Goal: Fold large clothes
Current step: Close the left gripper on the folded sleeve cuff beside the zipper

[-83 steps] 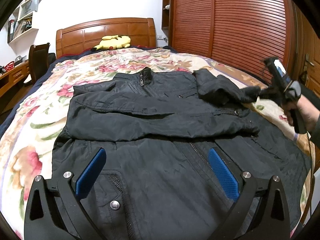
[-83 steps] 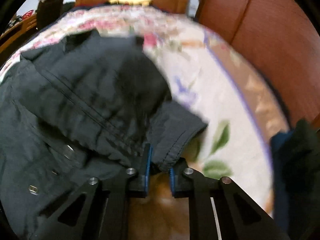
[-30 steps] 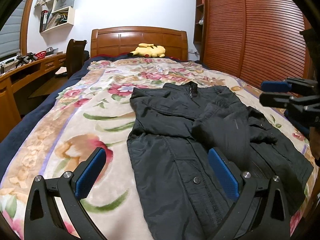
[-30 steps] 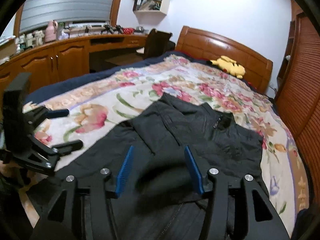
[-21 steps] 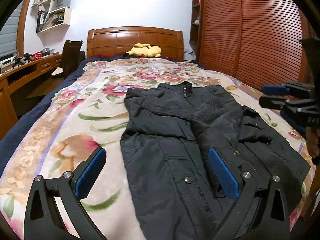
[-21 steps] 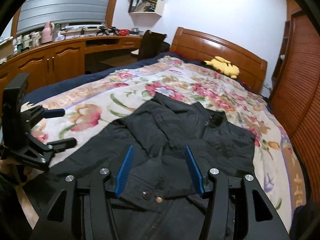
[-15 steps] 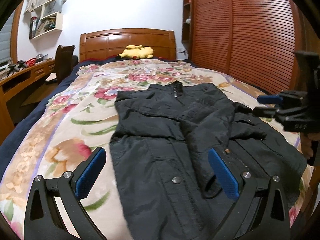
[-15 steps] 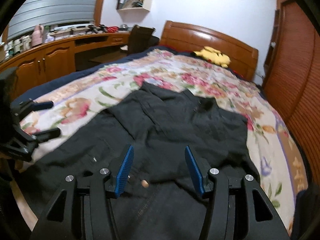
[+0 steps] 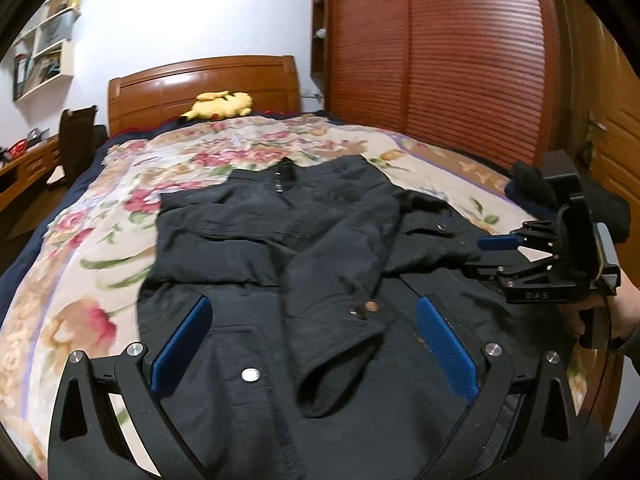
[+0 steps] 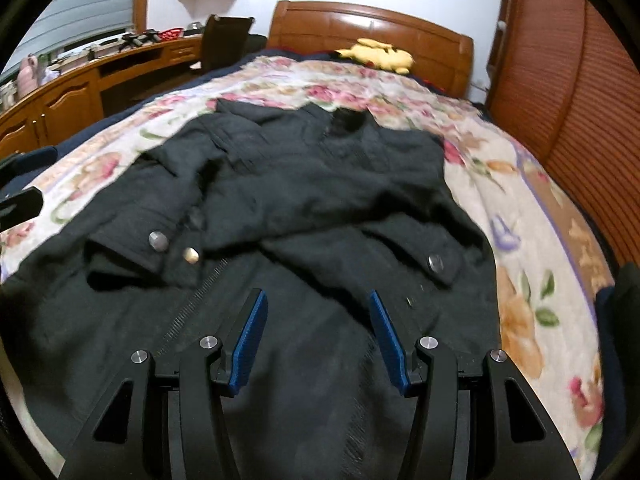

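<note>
One black zip-front jacket [image 9: 280, 264] lies on the floral bedspread [image 9: 80, 280], collar toward the wooden headboard [image 9: 200, 84], both sleeves folded across its chest. One yellow plush toy [image 9: 220, 105] rests by the headboard. Two grippers hover above the hem: the left gripper [image 9: 316, 344] spread wide, the right gripper [image 10: 318, 336] half spread, both empty.

The flowery blanket [image 9: 100, 248] lies bare left of the black jacket [image 9: 280, 240], with room to pass. On the right, dark clothes [image 9: 536, 188] sit near the jacket.
</note>
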Tool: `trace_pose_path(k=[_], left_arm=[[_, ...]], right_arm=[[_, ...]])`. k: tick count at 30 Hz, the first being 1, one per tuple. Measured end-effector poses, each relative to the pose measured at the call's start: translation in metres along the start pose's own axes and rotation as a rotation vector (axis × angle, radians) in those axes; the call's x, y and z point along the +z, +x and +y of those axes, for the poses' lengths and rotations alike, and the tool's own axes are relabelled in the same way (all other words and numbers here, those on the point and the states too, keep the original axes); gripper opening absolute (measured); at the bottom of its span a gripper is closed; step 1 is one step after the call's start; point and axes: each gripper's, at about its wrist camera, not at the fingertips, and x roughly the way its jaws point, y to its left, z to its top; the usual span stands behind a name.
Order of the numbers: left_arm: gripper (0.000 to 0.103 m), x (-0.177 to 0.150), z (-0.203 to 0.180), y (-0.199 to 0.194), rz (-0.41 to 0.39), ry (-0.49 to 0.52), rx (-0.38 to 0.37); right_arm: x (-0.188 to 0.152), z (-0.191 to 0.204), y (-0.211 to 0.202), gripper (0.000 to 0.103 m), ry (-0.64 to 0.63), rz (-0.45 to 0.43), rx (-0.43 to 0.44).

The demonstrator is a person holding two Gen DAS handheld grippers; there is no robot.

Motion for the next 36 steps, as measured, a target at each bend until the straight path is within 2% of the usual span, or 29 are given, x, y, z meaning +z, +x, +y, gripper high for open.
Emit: trace_pose_path(k=[7,13,16,22,25,26,27,28,30,33,36], left_arm=[[0.102,-0.005,-0.023,0.023,0.060,0.058,-0.015],[0.102,-0.013,-0.030,0.044,0.130,0.058,-0.041],[0.102,-0.016,-0.030,0.054,0.175,0.052,-0.026],[0.094,-0.021,-0.022,0.069,0.256,0.016,-0.008],[0.080,-0.023,-0.018,0.073,0.275,-0.003,-0.002],[0.070,-0.024,-0.017,0.074,0.277,-0.007,0.000],[0.056,-0.024,-0.016,0.073,0.276,-0.012,0.004],[0.050,-0.024,-0.014,0.073,0.274,-0.016,0.009],[0.029,-0.024,-0.010,0.070,0.261,-0.030,0.013],[0.013,-0.023,-0.001,0.065,0.240,-0.050,0.016],[0.010,-0.021,0.010,0.058,0.213,-0.074,0.021]], right_arm=[[-0.015,-0.009,0.019,0.055,0.067,0.042,-0.007],[-0.023,-0.008,0.024,0.055,0.093,0.044,0.016],[-0.027,-0.008,0.028,0.055,0.086,0.045,0.014],[-0.033,-0.005,0.037,0.055,0.072,0.062,-0.003],[-0.033,-0.005,0.039,0.055,0.054,0.065,-0.018],[-0.033,-0.006,0.039,0.055,0.052,0.065,-0.018],[-0.033,-0.007,0.039,0.055,0.054,0.065,-0.016],[-0.033,-0.008,0.039,0.055,0.057,0.066,-0.013],[-0.033,-0.007,0.038,0.055,0.059,0.066,-0.011],[-0.033,-0.006,0.037,0.055,0.054,0.065,-0.015],[-0.033,-0.007,0.037,0.055,0.052,0.064,-0.015]])
